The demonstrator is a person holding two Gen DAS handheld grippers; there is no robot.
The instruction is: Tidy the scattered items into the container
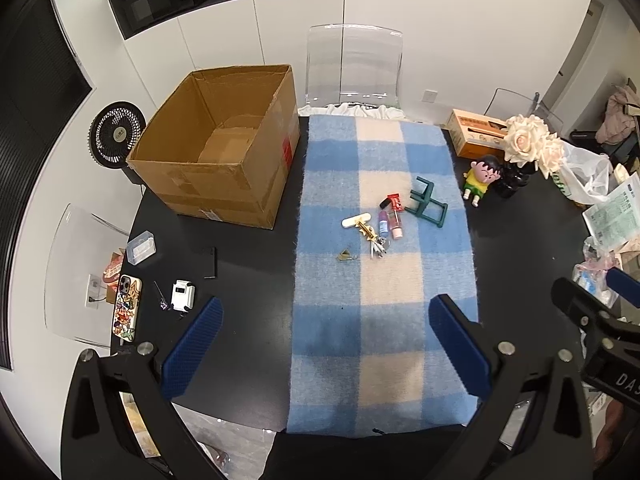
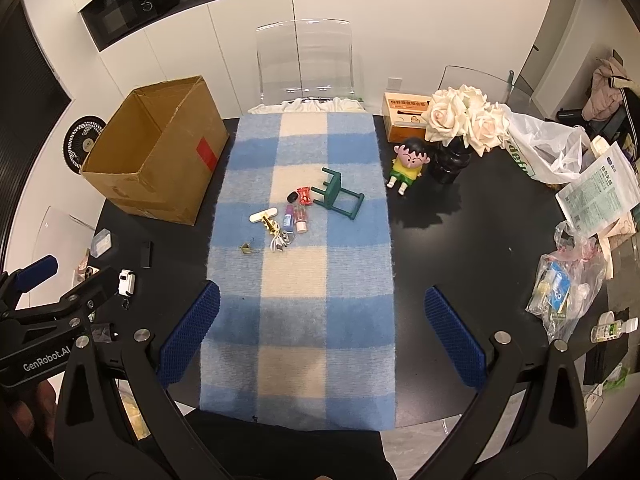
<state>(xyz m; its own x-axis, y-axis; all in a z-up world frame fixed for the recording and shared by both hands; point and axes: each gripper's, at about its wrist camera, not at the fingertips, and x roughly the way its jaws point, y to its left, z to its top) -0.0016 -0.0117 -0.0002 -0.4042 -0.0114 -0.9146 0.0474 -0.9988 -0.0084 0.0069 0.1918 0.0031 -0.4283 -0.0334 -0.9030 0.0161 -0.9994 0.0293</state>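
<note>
An open, empty cardboard box stands at the table's back left. Small items lie clustered on a blue-and-cream checked cloth: a tipped green toy chair, a red packet, small bottles, a white and gold piece, keys and a gold clip. My left gripper and right gripper are both open and empty, hovering over the cloth's near end, well short of the items.
A cartoon boy figurine, a black vase of white roses, an orange carton and plastic bags crowd the right. A phone, a white gadget and a clear case lie left.
</note>
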